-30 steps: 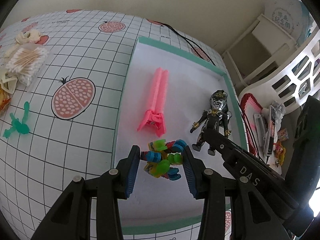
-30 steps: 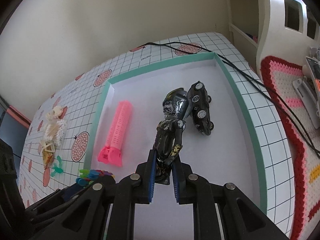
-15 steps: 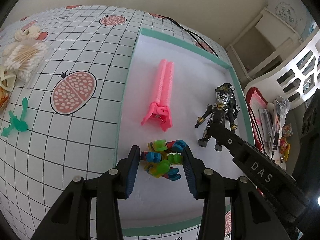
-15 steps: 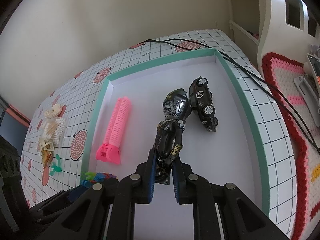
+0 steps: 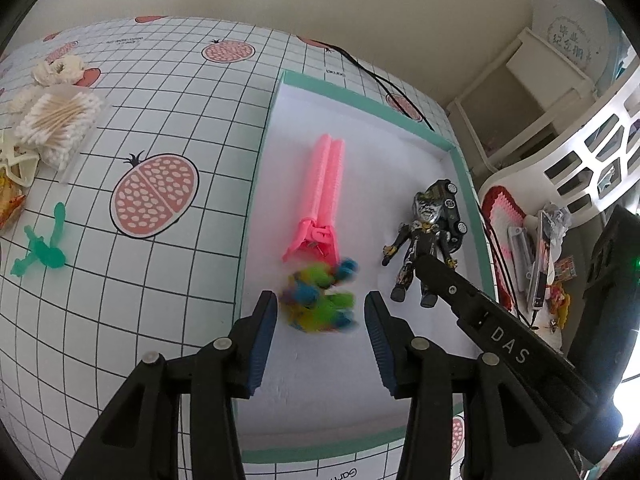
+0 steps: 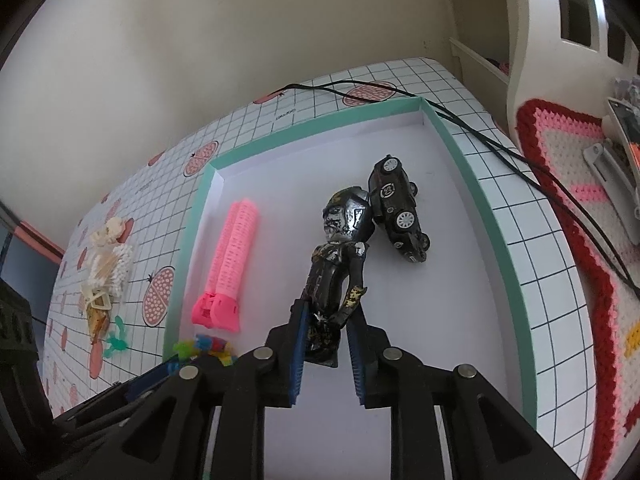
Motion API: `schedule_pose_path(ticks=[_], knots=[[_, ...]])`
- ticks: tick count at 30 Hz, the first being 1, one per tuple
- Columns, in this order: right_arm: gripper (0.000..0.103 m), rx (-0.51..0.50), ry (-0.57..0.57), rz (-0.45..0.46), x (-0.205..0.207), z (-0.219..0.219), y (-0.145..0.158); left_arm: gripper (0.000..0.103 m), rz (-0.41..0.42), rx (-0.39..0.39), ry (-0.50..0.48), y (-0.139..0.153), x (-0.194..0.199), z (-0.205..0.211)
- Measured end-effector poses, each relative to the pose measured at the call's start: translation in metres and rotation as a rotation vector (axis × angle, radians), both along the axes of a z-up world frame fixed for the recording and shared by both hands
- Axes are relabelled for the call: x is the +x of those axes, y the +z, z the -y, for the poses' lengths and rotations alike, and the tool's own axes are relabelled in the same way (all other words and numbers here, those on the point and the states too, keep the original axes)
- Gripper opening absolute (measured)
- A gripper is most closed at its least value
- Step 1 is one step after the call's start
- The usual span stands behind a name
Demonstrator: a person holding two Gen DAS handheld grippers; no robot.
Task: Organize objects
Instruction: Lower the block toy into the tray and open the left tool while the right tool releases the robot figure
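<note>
A shallow white tray with a teal rim [image 5: 260,160] [image 6: 476,184] holds a pink hair clip [image 5: 322,196] [image 6: 230,264], a black toy car [image 6: 398,210] [image 5: 450,210], a dark action figure [image 5: 420,244] [image 6: 338,264] and a bunch of coloured clips [image 5: 320,300] [image 6: 204,346]. My left gripper [image 5: 320,312] is open, and the blurred coloured clips sit between its fingers, free of them. My right gripper [image 6: 326,340] has its jaws open on either side of the figure's legs, which lie on the tray floor.
On the checked tablecloth left of the tray lie cotton swabs [image 5: 56,120], a green plastic piece [image 5: 42,248] and a snack packet [image 5: 8,204]. A black cable [image 6: 500,144] runs past the tray's far right corner. A crochet mat [image 6: 568,184] and white shelf lie to the right.
My left gripper opened and the coloured clips dropped into the tray. My right gripper opened off the figure's legs, and the figure rests on the tray beside the car.
</note>
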State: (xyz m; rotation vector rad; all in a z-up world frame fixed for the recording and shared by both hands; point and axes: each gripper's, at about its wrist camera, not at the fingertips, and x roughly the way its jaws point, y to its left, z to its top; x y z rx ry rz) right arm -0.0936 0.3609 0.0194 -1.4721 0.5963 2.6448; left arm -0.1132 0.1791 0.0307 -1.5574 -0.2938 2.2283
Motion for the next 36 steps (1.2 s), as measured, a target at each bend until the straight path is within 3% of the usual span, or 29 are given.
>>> schedule_pose_path(ticks=[3, 12, 15, 20, 22, 26, 28, 31, 36], knots=[[0.029, -0.01, -0.009, -0.009, 0.002, -0.002, 0.001, 0.047, -0.008, 0.014, 0.014, 0.003, -0.001, 0.002], [0.029, -0.017, -0.008, -0.048, 0.005, -0.003, 0.008, 0.047, -0.068, 0.05, 0.079, 0.015, -0.004, 0.014], [0.029, -0.02, -0.001, -0.056, 0.005, -0.001, 0.01, 0.057, -0.069, 0.059, 0.105, 0.014, -0.005, 0.019], [0.03, -0.002, -0.003, -0.048, 0.005, 0.0, 0.009, 0.058, -0.055, 0.045, 0.135, 0.01, -0.008, 0.026], [0.043, 0.003, -0.005, -0.047, 0.005, 0.0, 0.009, 0.059, -0.054, 0.036, 0.146, 0.008, -0.009, 0.029], [0.046, 0.015, -0.003, -0.042, 0.006, -0.001, 0.008, 0.07, -0.059, 0.023, 0.16, 0.006, -0.011, 0.032], [0.054, 0.017, -0.007, -0.043, 0.006, -0.001, 0.008, 0.073, -0.064, 0.011, 0.162, 0.006, -0.011, 0.033], [0.061, 0.016, -0.01, -0.046, 0.006, -0.002, 0.008, 0.083, -0.063, 0.001, 0.161, 0.003, -0.012, 0.035], [0.07, 0.016, -0.014, -0.053, 0.007, -0.003, 0.008, 0.091, -0.07, -0.018, 0.171, 0.001, -0.011, 0.037]])
